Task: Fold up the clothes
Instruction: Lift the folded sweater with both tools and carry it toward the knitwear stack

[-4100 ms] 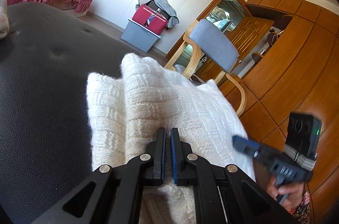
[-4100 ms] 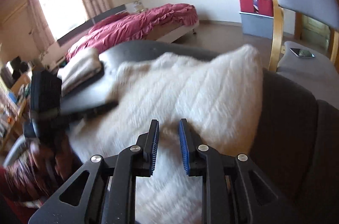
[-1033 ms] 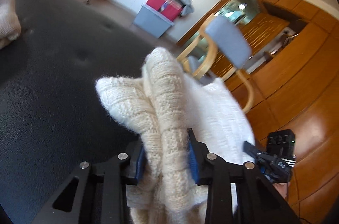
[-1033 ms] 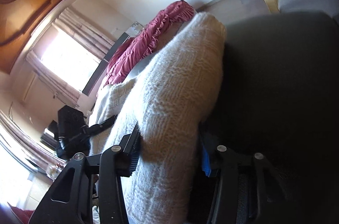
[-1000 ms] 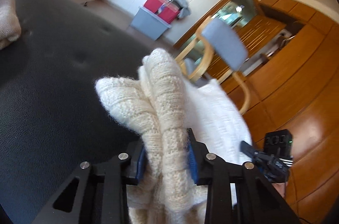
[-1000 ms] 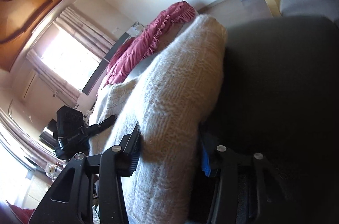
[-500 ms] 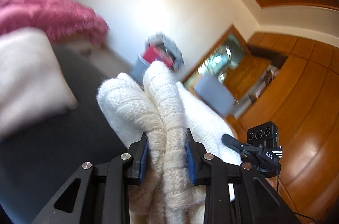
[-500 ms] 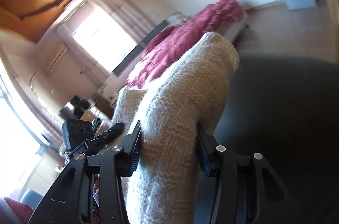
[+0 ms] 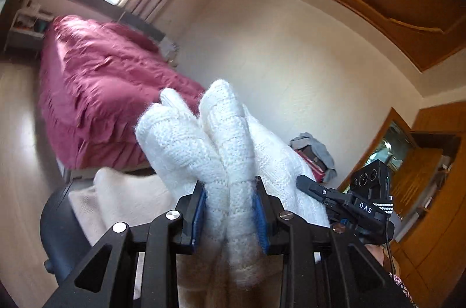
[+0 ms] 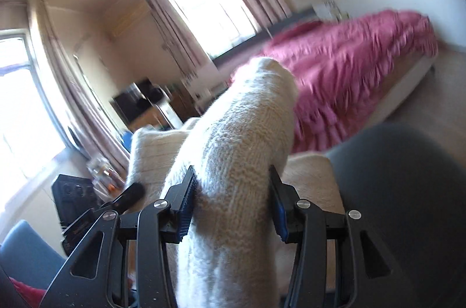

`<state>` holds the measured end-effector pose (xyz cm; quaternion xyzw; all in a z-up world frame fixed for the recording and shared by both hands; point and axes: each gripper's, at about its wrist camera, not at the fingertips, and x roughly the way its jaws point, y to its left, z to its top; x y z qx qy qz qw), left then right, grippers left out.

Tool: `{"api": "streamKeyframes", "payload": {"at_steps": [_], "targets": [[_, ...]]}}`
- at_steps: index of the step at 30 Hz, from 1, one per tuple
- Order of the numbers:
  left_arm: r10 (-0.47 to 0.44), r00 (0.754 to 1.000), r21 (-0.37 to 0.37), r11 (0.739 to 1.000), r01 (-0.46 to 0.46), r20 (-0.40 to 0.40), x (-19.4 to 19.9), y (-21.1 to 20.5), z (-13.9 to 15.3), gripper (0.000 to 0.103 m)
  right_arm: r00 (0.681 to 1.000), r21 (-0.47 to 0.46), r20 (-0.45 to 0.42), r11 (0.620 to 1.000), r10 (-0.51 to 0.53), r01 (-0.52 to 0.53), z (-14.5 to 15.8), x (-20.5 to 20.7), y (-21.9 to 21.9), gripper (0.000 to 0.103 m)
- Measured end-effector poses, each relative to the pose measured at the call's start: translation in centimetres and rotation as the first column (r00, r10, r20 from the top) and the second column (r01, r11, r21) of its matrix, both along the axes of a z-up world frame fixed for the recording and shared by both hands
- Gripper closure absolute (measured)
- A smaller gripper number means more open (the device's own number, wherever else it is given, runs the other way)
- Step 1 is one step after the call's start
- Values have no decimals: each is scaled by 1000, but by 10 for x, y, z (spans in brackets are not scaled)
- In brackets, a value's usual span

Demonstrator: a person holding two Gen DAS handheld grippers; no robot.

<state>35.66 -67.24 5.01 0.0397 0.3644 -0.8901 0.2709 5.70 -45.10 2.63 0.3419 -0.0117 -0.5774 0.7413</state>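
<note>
**Desk:** What does the frame show?

**Photographer:** A folded cream knit sweater carried in the air, gripped at both ends. The left gripper has its fingers clamped on a thick bunch of the knit, having closed a little further just now. The right gripper pinches an equally bulky fold, fingers pressed into the wool.

**Desk:** And where is it going?

**Photographer:** By my reading, to the beige folded garment lying on the dark padded seat, below and just ahead of the bundle. A bed with a pink cover sits well behind.

**Desk:** What would make the move clean?

**Photographer:** Keep both hands level and the same distance apart so the fold doesn't sag or open. Lower flat onto the pile, edges lined up, and release both ends together only once the knit rests. Letting go early risks the layers sliding apart, since the wool is thick and springy.
</note>
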Motion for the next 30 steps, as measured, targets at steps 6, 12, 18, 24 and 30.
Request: {"api": "streamKeyframes", "payload": {"at_steps": [6,12,18,24,30], "targets": [[41,995,141,990,-28,-93,26,-39,-83,71,972,45,233,999,-18,8,-97,-48,-27,46],[60,990,169,985,-39,-125,44,-36,-77,69,960,40,274,998,-49,40,-110,-57,-15,27],[179,973,47,984,-174,-142,64,-7,-31,73,961,-138,207,967,-185,216,-58,-50,21,27],[43,982,-231,973,1,185,-39,12,29,73,981,-146,-160,986,-108,85,-25,24,6,60],[154,874,-326,945,5,460,-83,3,-29,76,917,-28,-390,997,-82,77,-54,58,-15,74]]}}
